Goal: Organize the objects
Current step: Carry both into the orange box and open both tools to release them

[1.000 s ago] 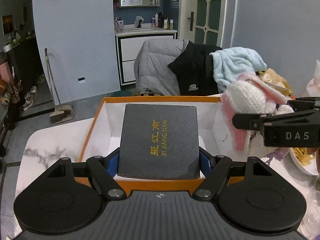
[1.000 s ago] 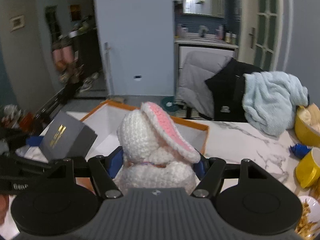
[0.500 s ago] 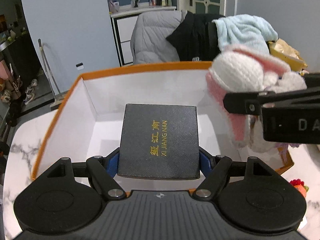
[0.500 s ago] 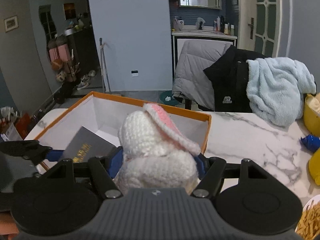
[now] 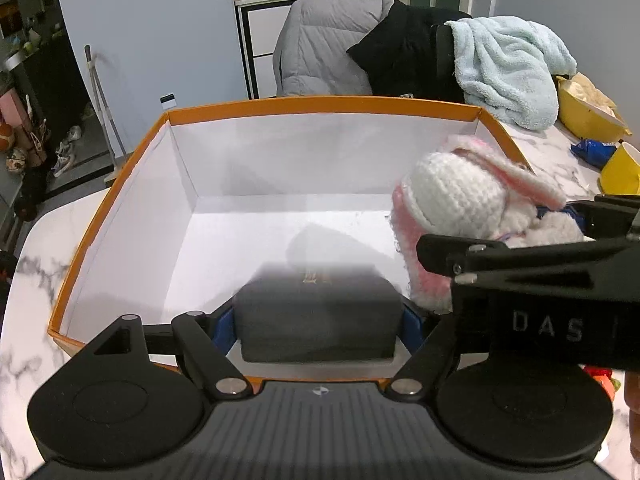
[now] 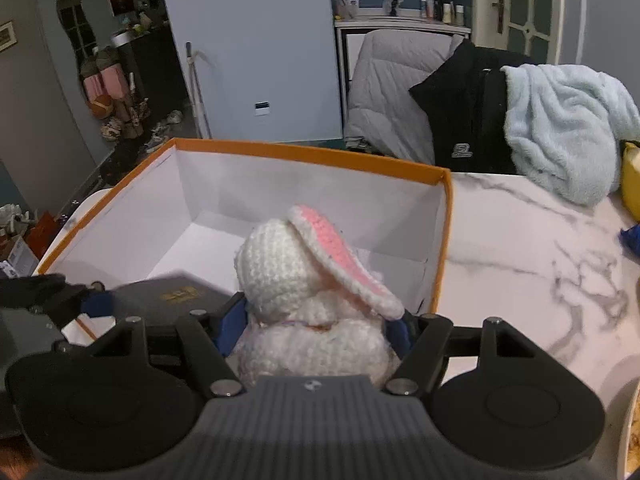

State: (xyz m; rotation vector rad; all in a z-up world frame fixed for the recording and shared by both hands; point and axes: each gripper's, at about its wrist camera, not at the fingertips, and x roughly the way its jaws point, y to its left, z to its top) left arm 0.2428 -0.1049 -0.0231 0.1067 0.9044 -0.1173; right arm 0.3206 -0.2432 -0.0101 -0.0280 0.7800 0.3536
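Lowering both loads into the orange box [image 5: 320, 103]: my left gripper [image 5: 318, 322] clamps a dark case [image 5: 318, 320] at lower centre, my right gripper [image 6: 316, 326] a knitted bunny [image 6: 304, 280]. Next I should probably release each gently.

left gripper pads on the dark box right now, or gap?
Touching. In the left wrist view the dark box fills the left gripper: both blue pads press flush on its sides, inside the orange box.

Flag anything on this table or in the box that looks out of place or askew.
The light blue towel is slumped off the chair onto the marble table. A crumpled blue wrapper lies loose beside the yellow cup. The orange box looks intact.
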